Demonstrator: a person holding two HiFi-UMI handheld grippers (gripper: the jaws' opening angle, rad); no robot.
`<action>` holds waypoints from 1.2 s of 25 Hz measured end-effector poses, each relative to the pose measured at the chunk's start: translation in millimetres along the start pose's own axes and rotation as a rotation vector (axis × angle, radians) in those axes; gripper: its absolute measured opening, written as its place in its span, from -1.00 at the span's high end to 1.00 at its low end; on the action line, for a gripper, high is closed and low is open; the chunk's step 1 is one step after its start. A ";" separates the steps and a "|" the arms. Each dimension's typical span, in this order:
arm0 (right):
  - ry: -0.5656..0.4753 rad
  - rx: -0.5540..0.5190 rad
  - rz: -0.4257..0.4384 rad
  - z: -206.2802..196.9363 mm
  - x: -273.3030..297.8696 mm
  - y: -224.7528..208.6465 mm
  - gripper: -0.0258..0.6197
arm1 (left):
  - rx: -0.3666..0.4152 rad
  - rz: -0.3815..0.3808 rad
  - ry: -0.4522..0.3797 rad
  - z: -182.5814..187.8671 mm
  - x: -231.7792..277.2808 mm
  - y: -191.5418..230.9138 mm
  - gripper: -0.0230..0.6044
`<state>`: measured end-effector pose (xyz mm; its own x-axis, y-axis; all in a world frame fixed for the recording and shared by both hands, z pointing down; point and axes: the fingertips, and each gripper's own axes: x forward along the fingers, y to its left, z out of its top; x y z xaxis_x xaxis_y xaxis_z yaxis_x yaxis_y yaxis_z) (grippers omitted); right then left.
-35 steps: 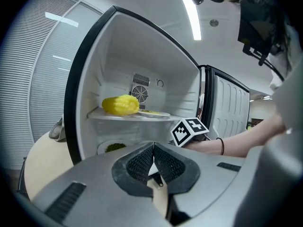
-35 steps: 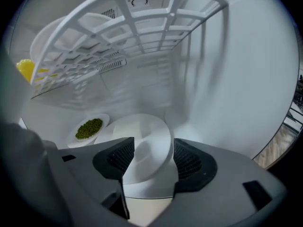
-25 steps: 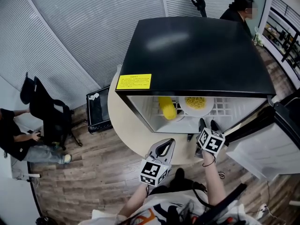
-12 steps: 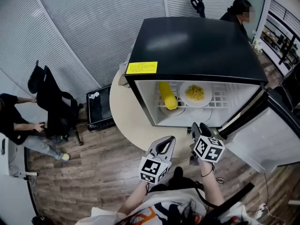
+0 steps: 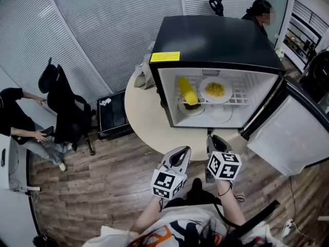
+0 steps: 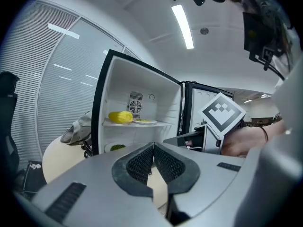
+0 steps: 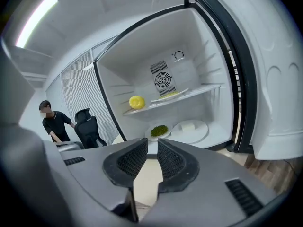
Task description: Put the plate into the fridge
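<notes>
The black-topped fridge point(image 5: 216, 40) stands open on the round table. A plate of yellow food point(image 5: 215, 90) rests on its wire shelf beside a yellow corn cob point(image 5: 187, 90); the right gripper view shows that plate point(image 7: 169, 95) too. My right gripper point(image 5: 213, 139) hovers in front of the fridge, over the table's near edge. Its jaws are closing, with a narrow gap and nothing between them point(image 7: 152, 145). Further left and closer to me is my left gripper point(image 5: 180, 152), which is shut and empty point(image 6: 152, 148).
Under the shelf sit a dish of green food point(image 5: 192, 107) and a white plate point(image 5: 220, 113). The fridge door point(image 5: 293, 138) hangs open at the right. The beige table point(image 5: 146, 120) carries a grey bundle point(image 5: 146, 76). Office chairs and people are at the left and behind.
My right gripper has drawn back from the fridge opening toward me and its jaws have come closer together. The plate stays on the shelf. The left gripper has barely moved.
</notes>
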<state>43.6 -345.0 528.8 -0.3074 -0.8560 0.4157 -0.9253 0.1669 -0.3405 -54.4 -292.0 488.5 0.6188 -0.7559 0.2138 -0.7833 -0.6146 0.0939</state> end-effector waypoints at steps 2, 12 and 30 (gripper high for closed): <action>-0.009 -0.010 0.009 -3.4 -12.7 10.3 0.70 | 0.003 0.002 -0.007 -0.9 -13.4 -4.9 0.89; -0.015 -0.013 0.022 -44.0 -82.7 51.7 0.74 | -0.013 -0.012 -0.011 -21.9 -82.2 -34.0 0.89; 0.032 -0.016 0.065 -83.0 -160.8 63.3 0.79 | -0.064 -0.001 -0.048 -26.6 -123.7 -76.9 0.89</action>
<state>16.0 -156.2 510.4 -0.3735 -0.8270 0.4203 -0.9066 0.2294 -0.3543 -72.2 -145.3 480.7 0.6205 -0.7662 0.1671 -0.7840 -0.6007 0.1567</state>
